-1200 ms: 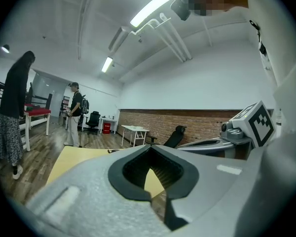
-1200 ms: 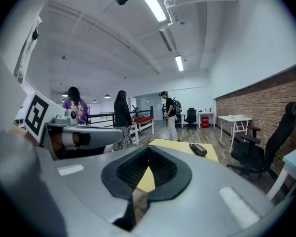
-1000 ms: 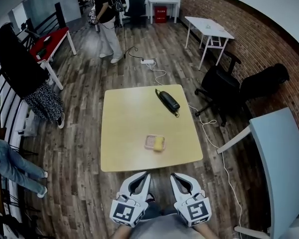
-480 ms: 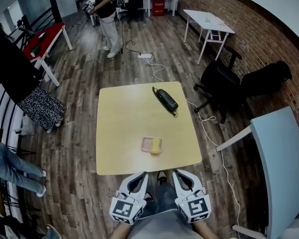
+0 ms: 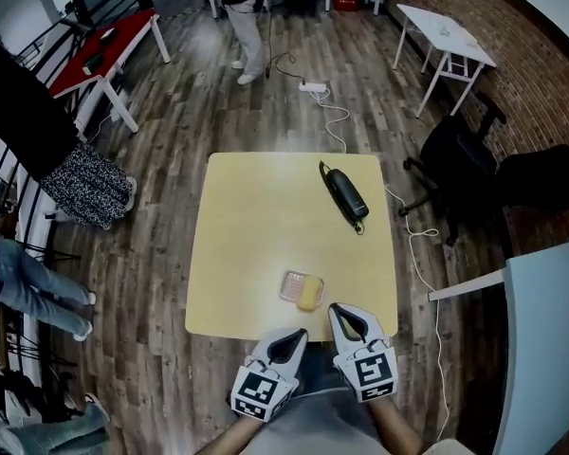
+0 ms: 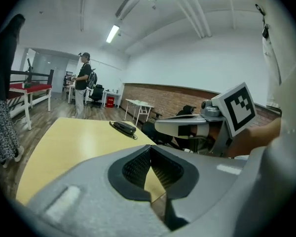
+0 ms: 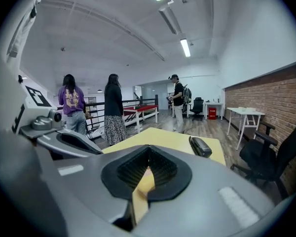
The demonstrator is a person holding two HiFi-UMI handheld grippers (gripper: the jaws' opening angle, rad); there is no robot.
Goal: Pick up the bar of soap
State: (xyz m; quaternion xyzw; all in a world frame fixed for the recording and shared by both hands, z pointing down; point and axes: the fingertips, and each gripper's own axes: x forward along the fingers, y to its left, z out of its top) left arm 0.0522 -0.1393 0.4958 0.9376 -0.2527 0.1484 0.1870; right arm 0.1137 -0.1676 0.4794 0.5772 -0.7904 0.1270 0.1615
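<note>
Wood-plank flooring surrounds a square yellow tabletop (image 5: 256, 226), which in the head view now lies closer under the person than it did a second ago. The yellow bar of soap (image 5: 309, 295) rests on a small pink soap dish (image 5: 292, 283) near the tabletop's 6 o'clock edge, slightly right of centre; neither has shifted.

What has changed is the reach. A second ago both claws hung over the floor, well short of the near edge. Now the right claw (image 5: 341, 315) has its tip at that edge, near the soap at about its 5 o'clock. The left claw (image 5: 292, 337) trails just off the edge at about the soap's 7 o'clock. Neither touches the soap or the dish.

In its own view the left claw (image 6: 150, 157) is pressed together with nothing between the pads, only tabletop beyond. The right claw (image 7: 148, 169) looks the same, closed and empty.

I judge this as the approach, with the grasp not yet begun: a claw must spread before it can straddle the bar, and the dish rim may hinder a low pinch.

Farther out, a black corded handheld appliance (image 5: 345, 195) lies at the soap's 1 o'clock, well apart, clear of the approach.
</note>
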